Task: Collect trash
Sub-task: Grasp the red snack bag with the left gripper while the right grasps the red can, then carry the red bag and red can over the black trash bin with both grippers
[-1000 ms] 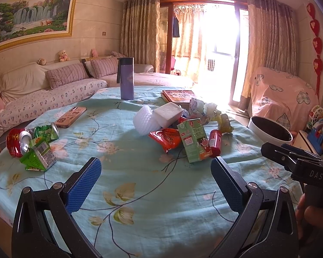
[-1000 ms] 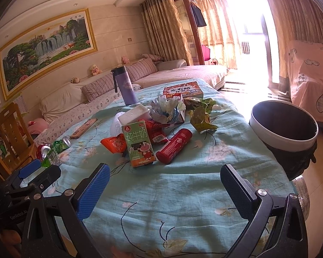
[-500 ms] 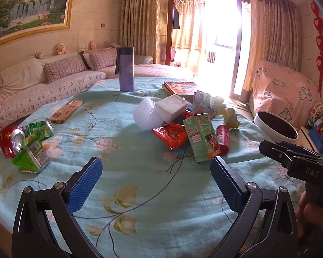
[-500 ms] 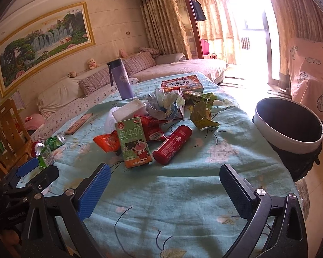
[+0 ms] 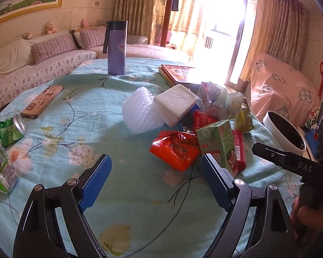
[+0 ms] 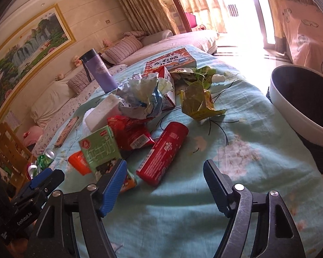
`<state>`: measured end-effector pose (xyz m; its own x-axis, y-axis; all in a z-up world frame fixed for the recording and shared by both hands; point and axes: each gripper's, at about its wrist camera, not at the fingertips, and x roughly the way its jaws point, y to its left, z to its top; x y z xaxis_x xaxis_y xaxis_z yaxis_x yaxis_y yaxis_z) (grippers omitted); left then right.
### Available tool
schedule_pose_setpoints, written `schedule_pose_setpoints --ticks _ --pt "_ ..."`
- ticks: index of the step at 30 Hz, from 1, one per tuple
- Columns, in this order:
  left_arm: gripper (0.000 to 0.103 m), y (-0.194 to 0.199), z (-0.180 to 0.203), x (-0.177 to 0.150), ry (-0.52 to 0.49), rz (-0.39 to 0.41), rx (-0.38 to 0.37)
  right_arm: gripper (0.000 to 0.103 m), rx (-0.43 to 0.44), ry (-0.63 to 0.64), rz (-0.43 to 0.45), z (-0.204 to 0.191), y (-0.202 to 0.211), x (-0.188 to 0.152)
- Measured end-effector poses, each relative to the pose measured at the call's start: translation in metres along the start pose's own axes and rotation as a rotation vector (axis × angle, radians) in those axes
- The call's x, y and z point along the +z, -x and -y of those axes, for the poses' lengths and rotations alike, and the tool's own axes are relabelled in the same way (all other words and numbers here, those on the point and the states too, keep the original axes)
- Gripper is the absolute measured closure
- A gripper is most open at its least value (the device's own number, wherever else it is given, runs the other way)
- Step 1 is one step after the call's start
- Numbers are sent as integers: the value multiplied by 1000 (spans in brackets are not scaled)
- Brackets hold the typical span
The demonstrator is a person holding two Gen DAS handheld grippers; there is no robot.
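A heap of trash lies mid-table: an orange-red snack bag [image 5: 175, 151], a green milk carton [image 5: 218, 145] [image 6: 100, 148], a red tube pack [image 6: 163, 152], a white foam block [image 5: 175, 104], white foam net [image 5: 137, 111], crumpled paper [image 6: 142, 99] and a yellow-green wrapper [image 6: 197, 101]. My left gripper [image 5: 156, 182] is open and empty, just short of the snack bag. My right gripper [image 6: 163, 185] is open and empty, its fingers either side of the red tube's near end. A white-rimmed bin [image 6: 303, 105] stands beyond the table's right edge.
Crushed green cans and a green carton [image 5: 2, 150] lie at the table's left edge. A phone [image 5: 43, 104], a purple flask [image 5: 116, 47] and a book [image 5: 178, 74] sit further back. A sofa runs behind; a wooden chair [image 6: 8, 150] stands left.
Both grippers have moved forward and lower toward the trash heap, which now looks much larger. Both stay open. Nothing on the table has moved.
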<state>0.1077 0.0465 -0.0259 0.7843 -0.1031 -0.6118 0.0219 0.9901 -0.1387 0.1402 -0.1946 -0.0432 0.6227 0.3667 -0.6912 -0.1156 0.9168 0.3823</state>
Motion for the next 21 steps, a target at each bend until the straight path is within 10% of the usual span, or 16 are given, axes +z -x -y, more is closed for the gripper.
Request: schedule_pose_setpoints --ticks 6,13,17,21 --pt "28 -28 -5 7 30 -65 -33 28 2 -30 -70 4 -28 6" --pt "76 -54 -2 9 51 -151 -112 29 -25 21 -91 -4 -48 11" --pt "95 -48 3 3 32 -153 -118 61 -54 87 -98 -8 -47 8" --pt "100 -28 8 -5 20 -114 -104 65 -63 121 -84 -5 -37 4"
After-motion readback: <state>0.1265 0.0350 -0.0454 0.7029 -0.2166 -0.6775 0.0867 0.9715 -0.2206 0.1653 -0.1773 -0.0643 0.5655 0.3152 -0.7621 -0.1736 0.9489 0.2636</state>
